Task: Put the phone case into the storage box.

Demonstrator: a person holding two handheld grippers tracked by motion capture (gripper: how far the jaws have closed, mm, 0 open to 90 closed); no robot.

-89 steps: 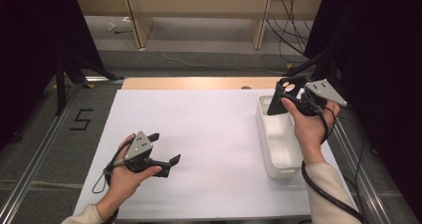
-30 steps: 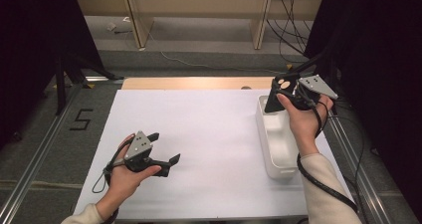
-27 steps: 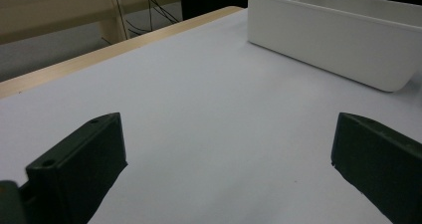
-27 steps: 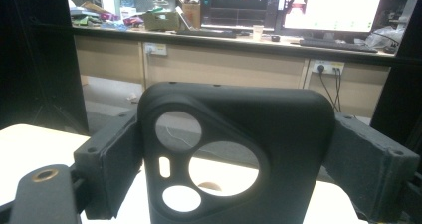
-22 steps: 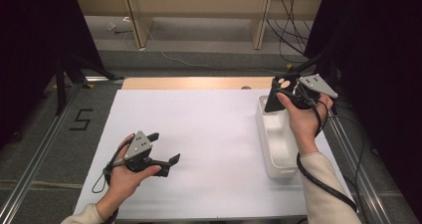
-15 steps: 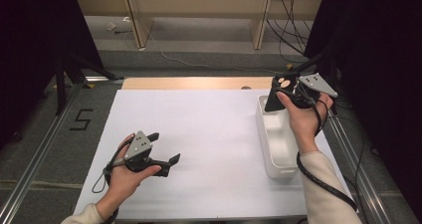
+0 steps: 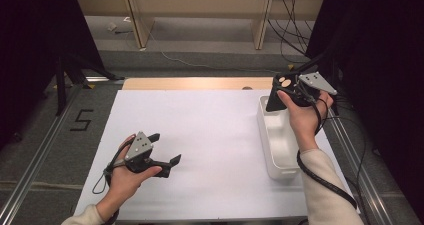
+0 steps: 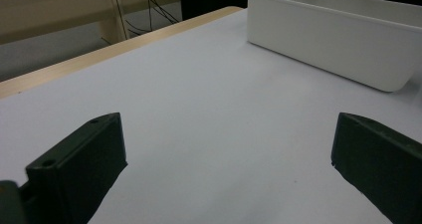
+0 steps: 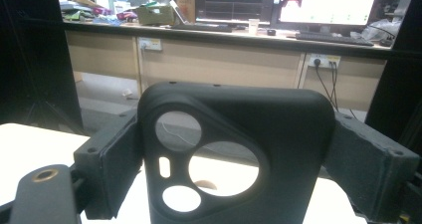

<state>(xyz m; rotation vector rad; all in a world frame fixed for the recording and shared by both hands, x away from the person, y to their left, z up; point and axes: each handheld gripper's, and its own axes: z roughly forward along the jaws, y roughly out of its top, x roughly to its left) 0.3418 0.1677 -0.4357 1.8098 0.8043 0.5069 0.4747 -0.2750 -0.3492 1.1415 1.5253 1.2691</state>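
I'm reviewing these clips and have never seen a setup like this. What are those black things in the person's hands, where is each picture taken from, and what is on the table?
There is no robot here. A person holds a two-jaw tool in each hand. The high view looks down from above the person's side of the table. The other two pictures come from cameras riding on the tools, each looking along its own black jaws.

The left hand-held gripper hovers low over the white tabletop, jaws open with nothing between them. The right hand-held gripper is clamped across a black phone case, with round camera cut-outs, held above the far end of a white bin. That bin sits at the table's right side and looks empty as far as its inside shows.
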